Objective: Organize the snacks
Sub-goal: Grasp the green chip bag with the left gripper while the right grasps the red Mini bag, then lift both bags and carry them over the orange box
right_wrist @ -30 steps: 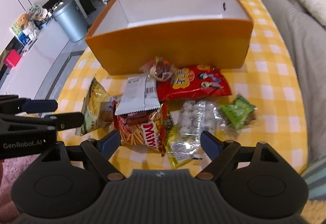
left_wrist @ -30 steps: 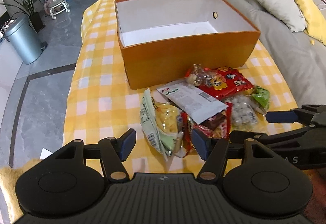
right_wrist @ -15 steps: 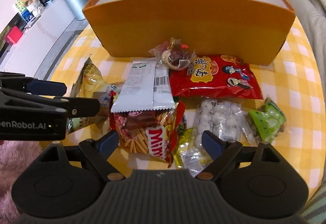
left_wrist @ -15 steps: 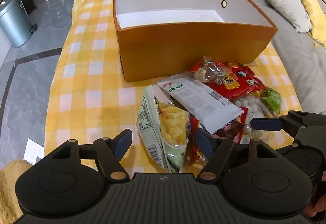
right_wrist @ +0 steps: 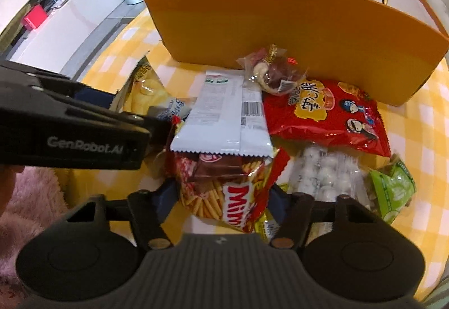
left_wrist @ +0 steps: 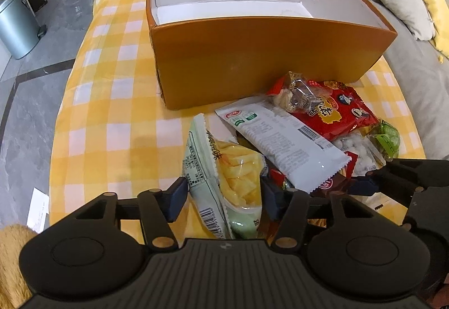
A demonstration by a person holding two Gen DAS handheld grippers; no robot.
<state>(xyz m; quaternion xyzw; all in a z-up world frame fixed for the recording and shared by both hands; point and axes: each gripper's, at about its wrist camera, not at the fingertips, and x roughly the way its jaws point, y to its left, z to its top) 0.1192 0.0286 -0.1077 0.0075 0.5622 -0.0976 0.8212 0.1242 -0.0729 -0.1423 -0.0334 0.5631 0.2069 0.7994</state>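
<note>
left gripper point(left_wrist: 223, 198) fingers just closed onto the pale green chip bag point(left_wrist: 224, 182) — right gripper point(right_wrist: 223, 196) onto the red stick-snack bag point(right_wrist: 224, 191).

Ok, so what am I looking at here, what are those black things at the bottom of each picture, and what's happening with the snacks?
There is no robot. A person holds a hand tool with two jaws in each hand, and each tool carries a wide-angle camera looking along its jaws. One picture comes from the left gripper, the other from the right gripper. On a yellow checked tablecloth stand an open orange box and, in front of it, a heap of snack packets. Both pairs of jaws have just been closing: the left on a pale green chips bag, the right on a red stick-snack bag. A white packet lies across the heap.
</note>
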